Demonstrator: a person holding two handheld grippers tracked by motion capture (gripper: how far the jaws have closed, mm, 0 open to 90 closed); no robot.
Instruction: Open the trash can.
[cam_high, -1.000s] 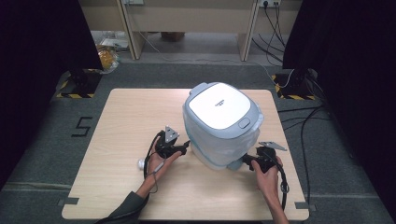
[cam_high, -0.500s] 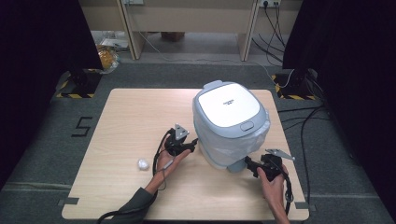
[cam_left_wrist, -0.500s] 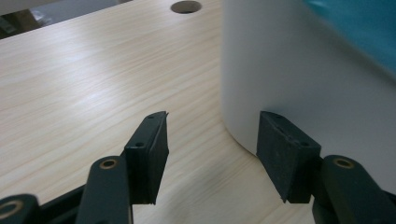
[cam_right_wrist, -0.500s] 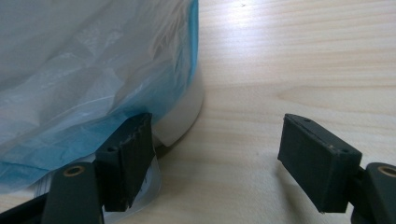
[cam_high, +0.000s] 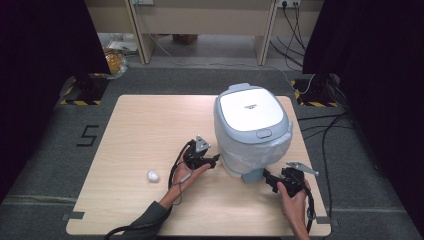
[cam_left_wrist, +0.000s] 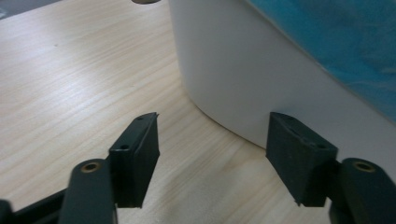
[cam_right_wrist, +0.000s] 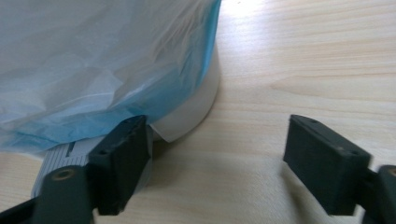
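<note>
High view: a white bin (cam_high: 252, 132) w/ a shut lid and a thin plastic bag (cam_high: 260, 152) hanging out under the lid stands at the middle right of the frame, on a wood table (cam_high: 135, 130). The left gripper (cam_high: 214, 161) is just left of the bin's bottom part, tips pointing at it. The right gripper (cam_high: 267, 179) is at the lower right, tips near the bin's foot. A small white ball (cam_high: 152, 175) lies on the table at the lower left, well apart from both. Left gripper view: the bin (cam_left_wrist: 243, 79) takes the upper right, its bag (cam_left_wrist: 336, 42) showing blue at the top right corner. The left gripper (cam_left_wrist: 212, 140) has its jaws apart, just opened wider, w/ bare table (cam_left_wrist: 70, 84) between them; the right-hand jaw is very near the bin wall, can't tell if it touches. Right gripper view: the bag (cam_right_wrist: 102, 60) fills the upper left, the bin's white base (cam_right_wrist: 196, 109) under it. The right gripper (cam_right_wrist: 217, 161) has let go, jaws just opened, nothing between them but table (cam_right_wrist: 303, 60); the left-hand jaw sits right by the base and a white label (cam_right_wrist: 63, 156) at the lower left.
</note>
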